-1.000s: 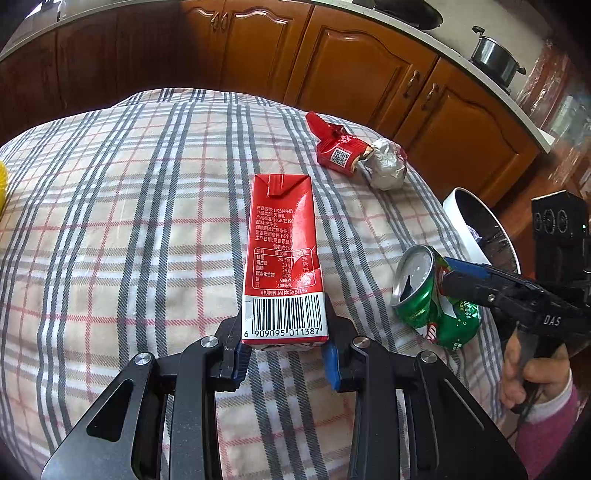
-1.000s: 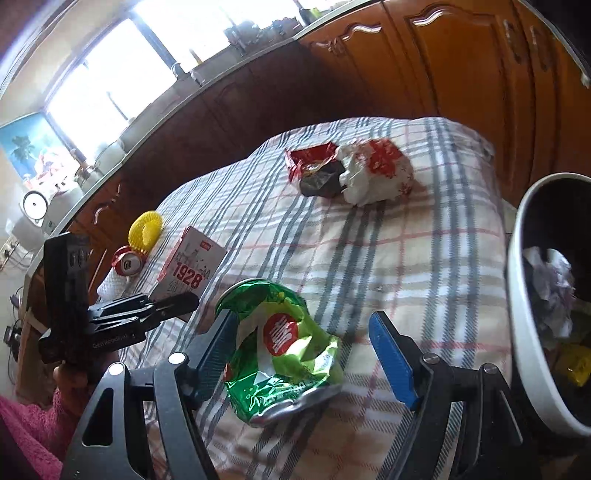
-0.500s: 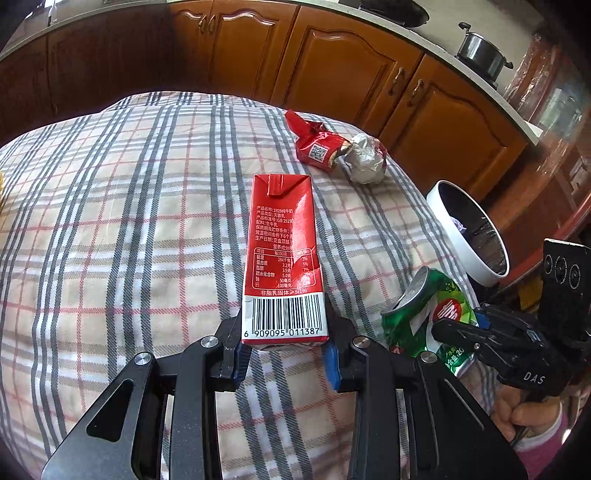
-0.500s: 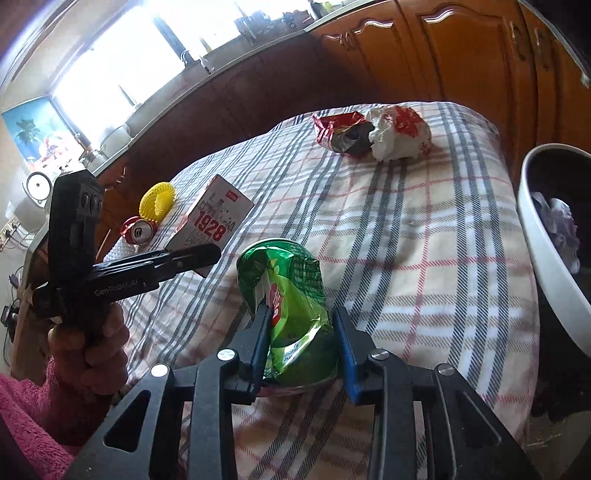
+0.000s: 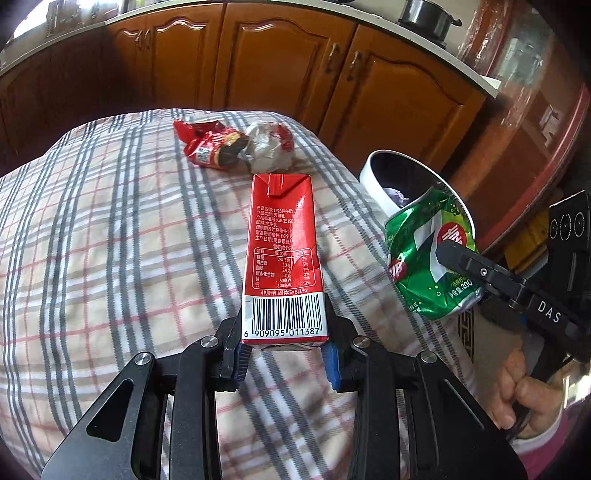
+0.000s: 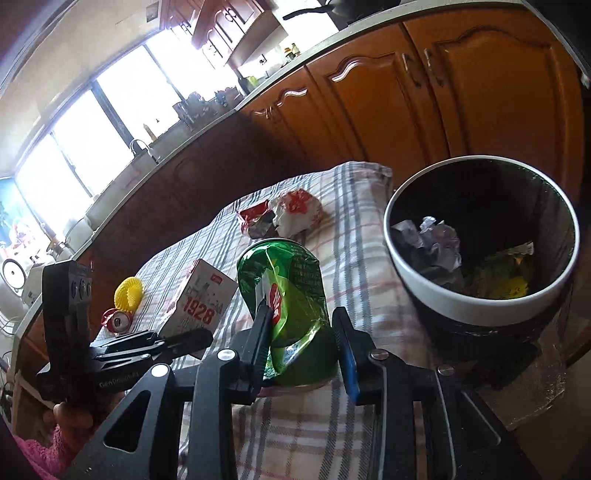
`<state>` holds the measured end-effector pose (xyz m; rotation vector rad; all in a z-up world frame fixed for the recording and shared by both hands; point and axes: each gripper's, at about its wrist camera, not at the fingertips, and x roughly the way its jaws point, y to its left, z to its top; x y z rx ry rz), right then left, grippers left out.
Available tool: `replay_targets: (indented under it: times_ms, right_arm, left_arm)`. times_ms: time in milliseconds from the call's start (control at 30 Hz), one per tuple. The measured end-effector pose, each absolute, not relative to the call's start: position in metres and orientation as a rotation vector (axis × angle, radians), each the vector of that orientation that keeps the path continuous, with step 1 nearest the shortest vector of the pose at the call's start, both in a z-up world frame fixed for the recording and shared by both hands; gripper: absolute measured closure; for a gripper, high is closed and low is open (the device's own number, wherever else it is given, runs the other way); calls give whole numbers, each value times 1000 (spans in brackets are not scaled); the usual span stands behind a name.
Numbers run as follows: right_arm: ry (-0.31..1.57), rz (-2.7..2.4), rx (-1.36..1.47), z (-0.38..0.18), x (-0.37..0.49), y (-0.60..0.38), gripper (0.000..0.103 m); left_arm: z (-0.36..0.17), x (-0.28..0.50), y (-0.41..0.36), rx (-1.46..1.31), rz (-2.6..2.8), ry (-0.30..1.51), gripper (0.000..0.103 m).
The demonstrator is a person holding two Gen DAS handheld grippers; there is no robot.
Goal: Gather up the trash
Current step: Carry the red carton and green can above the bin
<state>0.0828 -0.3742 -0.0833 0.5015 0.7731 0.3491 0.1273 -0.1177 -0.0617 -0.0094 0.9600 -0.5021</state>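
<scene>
Surface: table draped w/ plaid cloth (image 5: 110, 236), grey and red stripes on cream, lumpy, overhanging at edges.
Room: kitchen; brown wooden cabinets (image 5: 280, 62) behind table, pale counter above w/ a steel pot (image 5: 428, 16); bright windows (image 6: 122, 96) at far left in right-wrist view.
Left gripper (image 5: 286, 354): clamped on base of red milk carton (image 5: 282, 247), carton held above cloth.
Right gripper (image 6: 304, 347): jaws have just been closing; now pressed on crushed green can (image 6: 291, 295), which is held up just beside the bin.
Bin (image 6: 443, 291): white rim, dark inside, at table's edge; crumpled paper and a yellow scrap seen inside.
On cloth, far end: red wrapper (image 5: 210, 147) touching foil ball (image 5: 269, 147). Near left edge: red can (image 6: 117, 322), yellow coil (image 6: 128, 292).
</scene>
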Motion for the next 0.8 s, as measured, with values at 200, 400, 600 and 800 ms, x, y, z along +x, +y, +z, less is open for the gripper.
replay_targets:
  times_ms: [200, 400, 600, 800]
  right_arm:
    - [734, 280, 529, -80, 77, -405, 69]
    - [691, 209, 549, -73, 72, -438, 69]
    - [675, 162, 544, -67, 73, -461, 69]
    - [669, 122, 537, -68, 73, -477, 69]
  left_arm:
    - [-53, 125, -152, 37, -560, 947, 73]
    - [-43, 129, -186, 81, -600, 924, 73]
    - [-40, 135, -214, 116, -627, 917, 73]
    - [-36, 140, -233, 141, -646, 906, 73]
